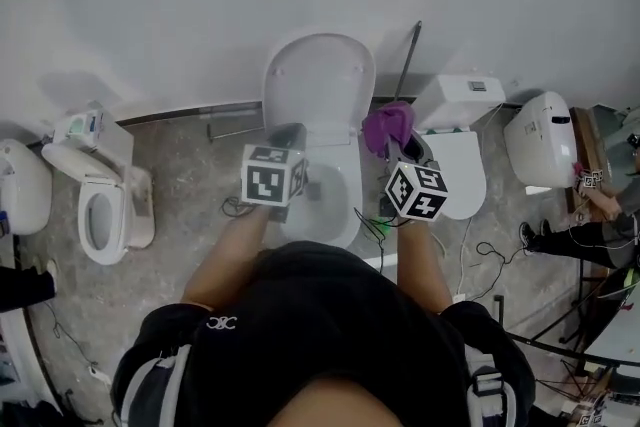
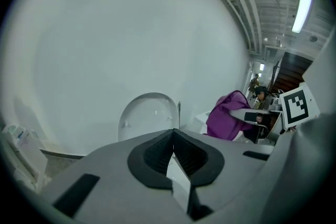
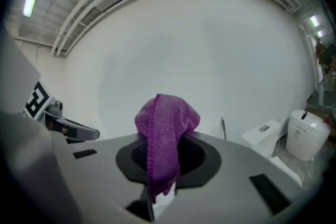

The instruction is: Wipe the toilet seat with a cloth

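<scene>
Head view, with both gripper views. A toilet stands at the centre of the frame against the white wall [image 1: 150,5], its lid [image 1: 318,80] raised upright. The seat [image 1: 346,183] is seen below the lid as a white ring round the bowl, and part of it is hidden behind the two grippers.

The left gripper [image 1: 289,135] is held over the left half of the bowl. In its own view the jaws are seen pressed together with nothing between them, and they are aimed at the wall above the lid.

The right gripper [image 1: 402,149] is held just beside the right edge of the bowl. Its jaws are closed on a purple cloth [image 3: 165,128], which is bunched above the jaw tips and hangs down in front of them. In the head view the cloth [image 1: 388,127] is shown at the upper right of the bowl, level with the foot of the lid and clear of the seat.

The seat is judged to lie below the cloth and toward the lower left of the frame. Its long axis runs from the wall toward the person, top to bottom in the frame. The cloth-bearing right gripper is nearer the seat's right limb, so contact is best made there, with the jaws tipped downward first.
</scene>
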`<move>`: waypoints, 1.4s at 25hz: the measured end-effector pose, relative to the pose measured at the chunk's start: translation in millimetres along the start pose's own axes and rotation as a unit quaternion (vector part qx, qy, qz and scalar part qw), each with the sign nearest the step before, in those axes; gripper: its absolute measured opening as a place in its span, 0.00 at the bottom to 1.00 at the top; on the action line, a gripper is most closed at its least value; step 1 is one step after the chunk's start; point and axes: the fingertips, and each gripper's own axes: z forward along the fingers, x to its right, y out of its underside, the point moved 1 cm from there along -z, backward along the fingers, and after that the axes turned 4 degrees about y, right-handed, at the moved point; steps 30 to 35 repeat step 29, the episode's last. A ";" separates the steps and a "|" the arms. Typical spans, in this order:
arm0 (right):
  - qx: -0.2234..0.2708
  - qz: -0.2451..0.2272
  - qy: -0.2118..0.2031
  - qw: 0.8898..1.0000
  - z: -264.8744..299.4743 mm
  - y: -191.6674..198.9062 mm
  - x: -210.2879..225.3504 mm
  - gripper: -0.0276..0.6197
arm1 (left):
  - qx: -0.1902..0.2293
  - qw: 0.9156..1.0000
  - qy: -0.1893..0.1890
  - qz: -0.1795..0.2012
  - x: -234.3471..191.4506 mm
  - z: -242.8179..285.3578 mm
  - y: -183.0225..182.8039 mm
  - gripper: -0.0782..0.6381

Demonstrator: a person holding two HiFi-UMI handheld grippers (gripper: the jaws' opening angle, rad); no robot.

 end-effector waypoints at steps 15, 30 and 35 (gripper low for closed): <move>-0.004 -0.006 -0.026 1.000 27.2 -19.3 -18.8 0.14 | -0.012 1.000 0.001 0.010 -12.4 22.6 -15.1 0.12; -0.029 0.007 -0.021 0.999 10.3 -2.9 -18.9 0.14 | -0.038 0.999 0.021 0.014 5.5 19.9 -2.2 0.12; -0.029 0.007 -0.021 0.999 10.3 -2.9 -18.9 0.14 | -0.038 0.999 0.021 0.014 5.5 19.9 -2.2 0.12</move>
